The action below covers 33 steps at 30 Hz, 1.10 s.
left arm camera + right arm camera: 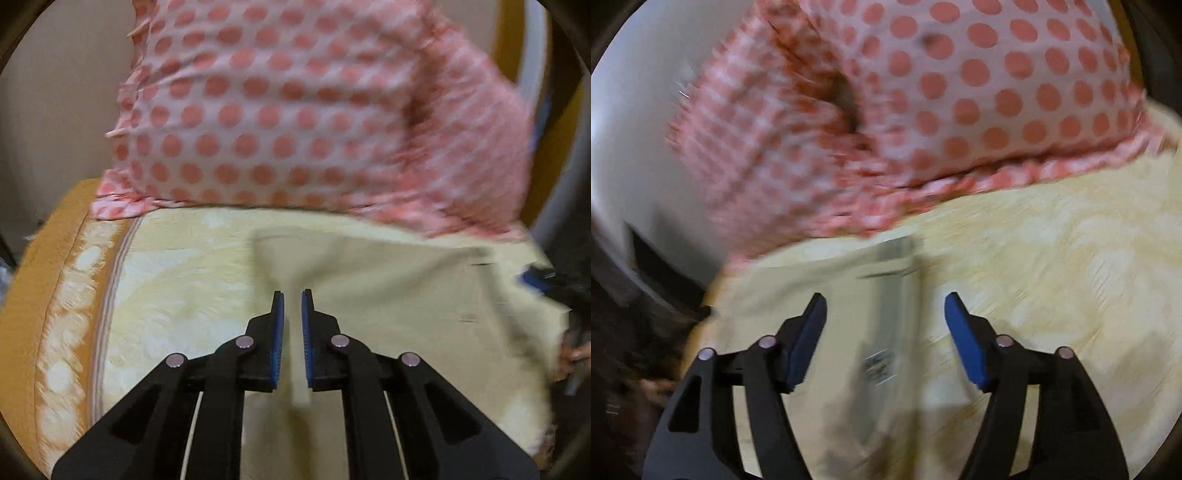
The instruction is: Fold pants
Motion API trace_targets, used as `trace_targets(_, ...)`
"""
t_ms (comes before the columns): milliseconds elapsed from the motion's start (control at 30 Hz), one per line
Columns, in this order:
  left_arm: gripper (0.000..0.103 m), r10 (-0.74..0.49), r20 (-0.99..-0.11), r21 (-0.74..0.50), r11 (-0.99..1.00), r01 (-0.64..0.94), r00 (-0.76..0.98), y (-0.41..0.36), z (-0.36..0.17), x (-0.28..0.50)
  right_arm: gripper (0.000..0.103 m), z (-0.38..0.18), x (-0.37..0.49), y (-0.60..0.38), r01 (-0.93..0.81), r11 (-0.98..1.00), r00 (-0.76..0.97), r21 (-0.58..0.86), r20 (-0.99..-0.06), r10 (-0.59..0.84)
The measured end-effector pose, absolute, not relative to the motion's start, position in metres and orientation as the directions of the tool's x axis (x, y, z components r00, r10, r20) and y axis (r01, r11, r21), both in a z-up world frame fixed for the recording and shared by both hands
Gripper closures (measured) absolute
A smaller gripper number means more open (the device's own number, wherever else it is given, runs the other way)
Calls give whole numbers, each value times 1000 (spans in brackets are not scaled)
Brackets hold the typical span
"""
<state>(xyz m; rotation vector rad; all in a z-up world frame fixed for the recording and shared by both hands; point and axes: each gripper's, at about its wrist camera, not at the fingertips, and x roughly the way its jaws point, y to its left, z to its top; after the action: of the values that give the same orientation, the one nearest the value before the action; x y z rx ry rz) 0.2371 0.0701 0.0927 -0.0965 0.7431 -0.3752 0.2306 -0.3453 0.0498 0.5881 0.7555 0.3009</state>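
The left hand-held gripper pinches a fold of the beige pants low in the frame's centre. The right hand-held gripper gapes wide over the pants on the bed, below a polka-dot pillow.

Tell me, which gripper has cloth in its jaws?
The left gripper: a strip of the beige pants runs between its nearly closed jaws. The right gripper gapes open.

The left gripper has its blue-padded jaws drawn nearly together, pinching a narrow strip of the pants between them. The right gripper has its jaws spread wide, hovering with nothing between its blue pads.
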Motion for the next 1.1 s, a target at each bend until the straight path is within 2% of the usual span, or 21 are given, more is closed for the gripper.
trace_targets(33,89,-424,-631,-261,905,336,650,66,94,230,33,48,226,-342,-77,762,677,643,-528,514)
trace_targets(67,73,-477,-631,-299,877,375,612,58,92,224,31,42,220,-334,-108,711,638,694,-500,585)
trace_targets(100,53,-507,-646,-321,859,400,571,49,85,221,28,35,219,-327,-116,686,610,718,-493,620)
trace_targets(133,47,-511,-680,-335,854,397,526,39,73,222,26,30,219,-321,-111,671,587,733,-496,639)
trace_targets(200,47,-465,-756,-326,878,351,461,27,48,233,26,7,224,-315,-8,688,542,725,-575,613)
trace_targets(233,50,-450,-765,-326,888,325,461,27,38,238,27,4,222,-316,6,674,551,739,-565,614)
trace_targets(267,49,-404,-764,-284,910,301,503,28,42,234,27,6,218,-318,44,677,568,735,-576,588)
trace_targets(333,49,-290,-794,-180,952,248,534,27,50,220,19,17,200,-311,114,760,577,640,-666,474)
trace_targets(367,44,-287,-784,-172,953,251,551,28,54,210,11,23,190,-306,102,784,591,612,-671,447)
trace_targets(400,29,-276,-768,-156,956,250,578,30,57,194,5,29,173,-295,65,813,610,579,-668,427)
trace_targets(467,11,-192,-730,-59,974,220,656,33,61,150,2,32,144,-272,26,870,631,493,-683,368)
trace_targets(567,2,-55,-699,75,986,149,713,36,47,105,2,23,108,-232,-8,938,652,347,-710,268)
trace_targets(667,1,29,-684,139,986,92,729,34,36,80,2,10,84,-206,12,971,686,237,-708,165)
trace_targets(867,1,39,-665,106,993,43,746,36,17,54,2,-4,64,-177,-1,994,739,108,-669,74)
trace_targets(967,1,2,-659,33,999,27,752,45,12,51,2,-9,59,-168,16,999,760,34,-649,10)
trace_targets(1100,1,8,-622,35,999,17,783,44,9,42,2,-12,53,-167,20,999,787,33,-617,4)
